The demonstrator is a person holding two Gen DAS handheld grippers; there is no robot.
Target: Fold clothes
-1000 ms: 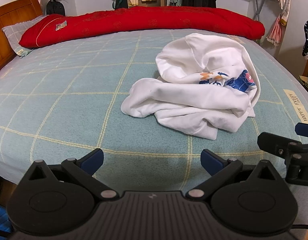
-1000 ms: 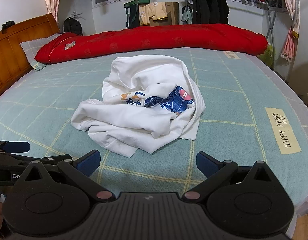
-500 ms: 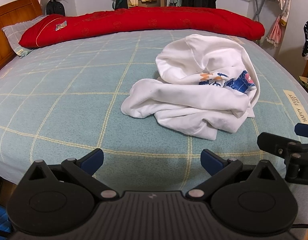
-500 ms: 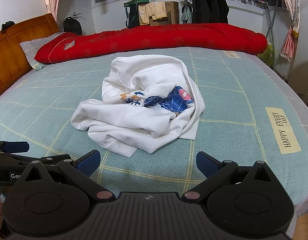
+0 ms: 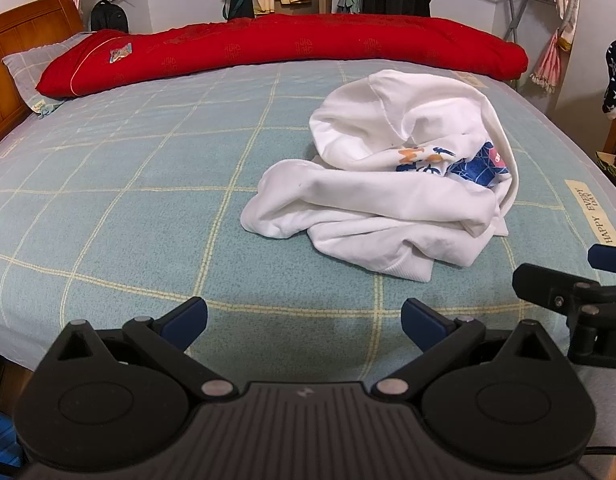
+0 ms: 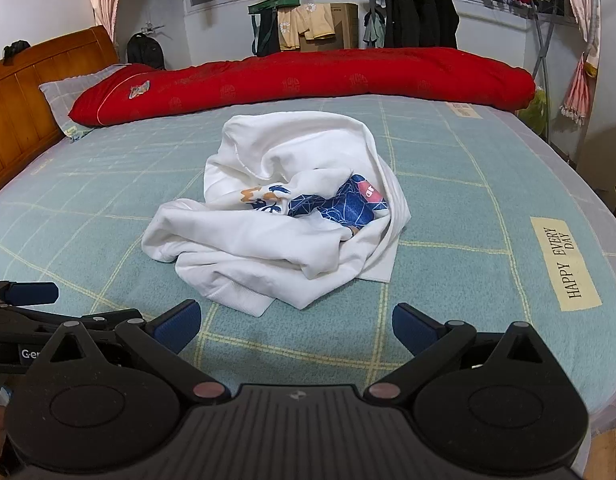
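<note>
White sweatshirt [image 5: 392,196] lying crumpled, centre right of left-wrist frame, on teal checked bedspread [image 5: 128,200]. Left gripper [image 5: 304,316] and right gripper [image 6: 296,316] hovering at bottom, tongs apart, empty. Fabric likely soft, light, floppy; pinching ribbed hem [image 6: 244,298] nearest looks best.

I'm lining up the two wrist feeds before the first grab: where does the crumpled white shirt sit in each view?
Left wrist view: the white shirt lies right of centre on the bed, beyond the open left gripper.
Right wrist view: the white shirt lies near centre, slightly left, ahead of the open right gripper.
Shared landmark: the "HAPPY EVERY DAY" label, right of the shirt in both.
</note>
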